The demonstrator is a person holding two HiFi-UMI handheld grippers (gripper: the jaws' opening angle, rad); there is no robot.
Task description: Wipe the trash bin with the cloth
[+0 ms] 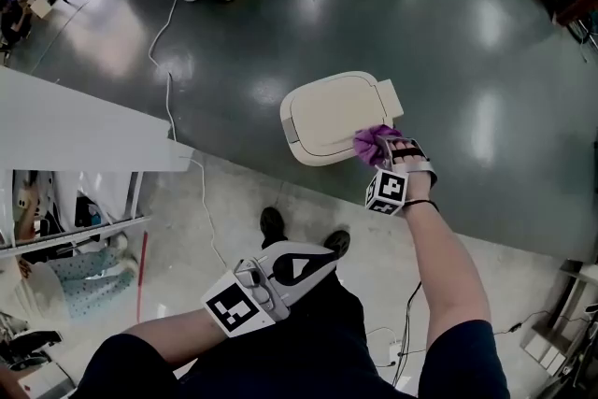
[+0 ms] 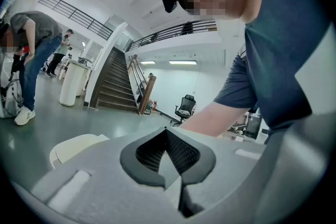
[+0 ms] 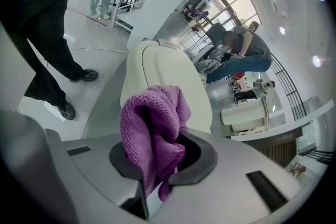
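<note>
Right gripper (image 1: 391, 149) clamps nubbly purple cloth (image 3: 152, 128) at smooth cream trash bin (image 1: 332, 117); left gripper (image 1: 316, 263) seemingly closed.

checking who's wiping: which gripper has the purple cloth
The right gripper, shut on the purple cloth at the trash bin; the left gripper is shut, empty.

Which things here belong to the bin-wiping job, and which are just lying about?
Job: trash bin, purple cloth, right gripper shut on the cloth.
Lying about: white cable on the floor, office chair, left gripper, shut and empty.
</note>
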